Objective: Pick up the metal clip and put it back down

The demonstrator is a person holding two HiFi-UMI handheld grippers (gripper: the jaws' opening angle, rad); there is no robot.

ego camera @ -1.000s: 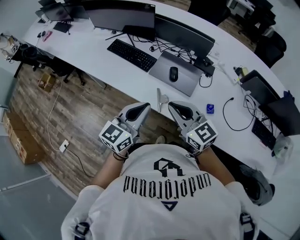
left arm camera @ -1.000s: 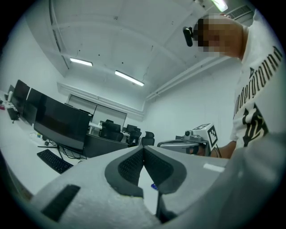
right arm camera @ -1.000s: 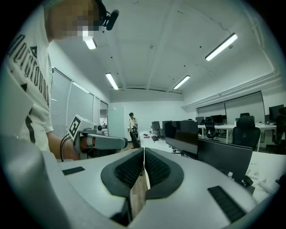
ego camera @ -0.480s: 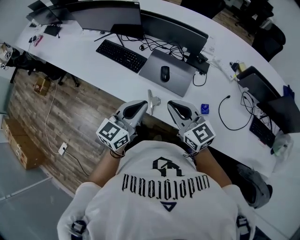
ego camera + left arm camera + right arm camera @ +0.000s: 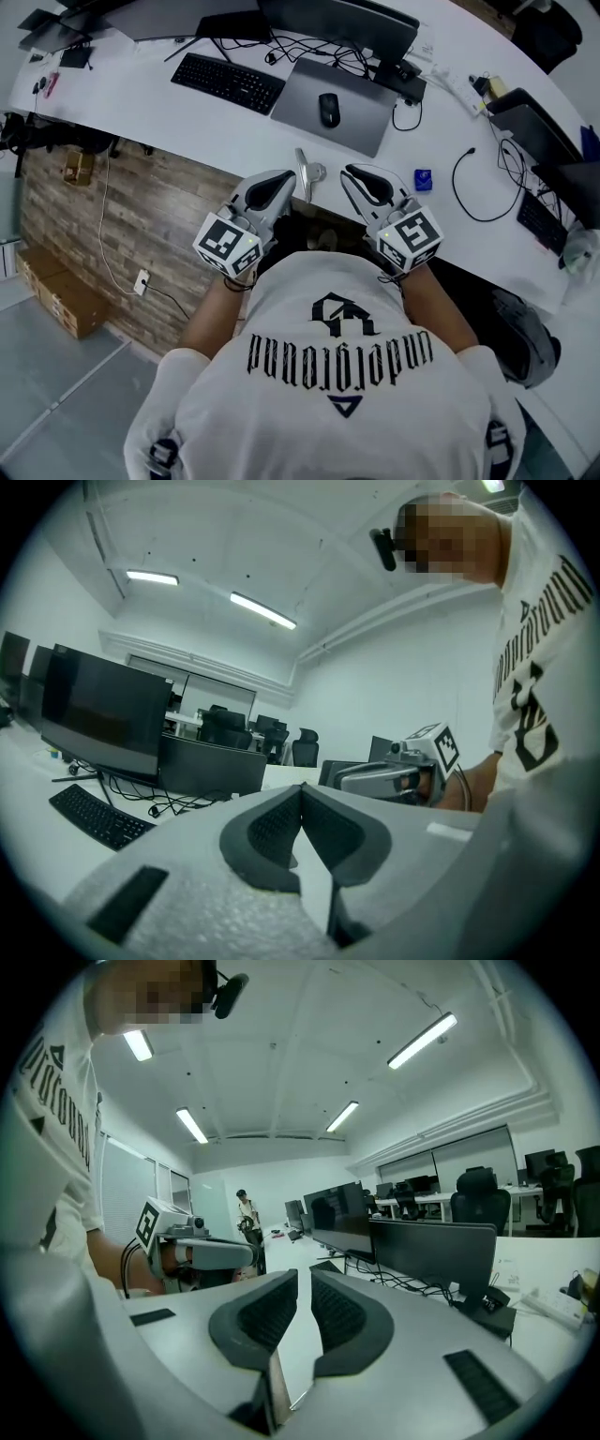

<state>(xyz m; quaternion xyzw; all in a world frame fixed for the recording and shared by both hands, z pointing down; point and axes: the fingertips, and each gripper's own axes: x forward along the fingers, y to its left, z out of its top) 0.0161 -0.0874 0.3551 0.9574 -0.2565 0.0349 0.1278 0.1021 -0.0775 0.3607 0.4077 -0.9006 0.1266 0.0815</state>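
- Spanning the head view's top is a white desk point(image 5: 169, 103), with wood flooring below its near edge.
- Dark monitors point(image 5: 347, 19) stand along the desk's far side.
- A person in a white printed shirt point(image 5: 337, 375) stands at the near edge with a gripper in each hand.
- A grey pad point(image 5: 361, 108) lies in front of the monitors, with a black keyboard point(image 5: 230, 82) to its left.
- The left gripper point(image 5: 287, 178) points at the desk edge. In its own view its jaws are pressed together at the tips, and nothing shows between them.
- The right gripper point(image 5: 350, 174) is level with the left one. Its jaws stand slightly apart with a narrow slit between the pads, and only the white desk shows through it.
- The clip point(image 5: 304, 174) is silver and stands upright on the desk at the near edge. It is between the two gripper tips and closer to the left one. Neither gripper holds it, and I cannot tell whether it touches the left gripper's side.
- A black mouse point(image 5: 328, 109) sits on the pad.
- A small blue thing point(image 5: 424, 178) lies just right of the right gripper.
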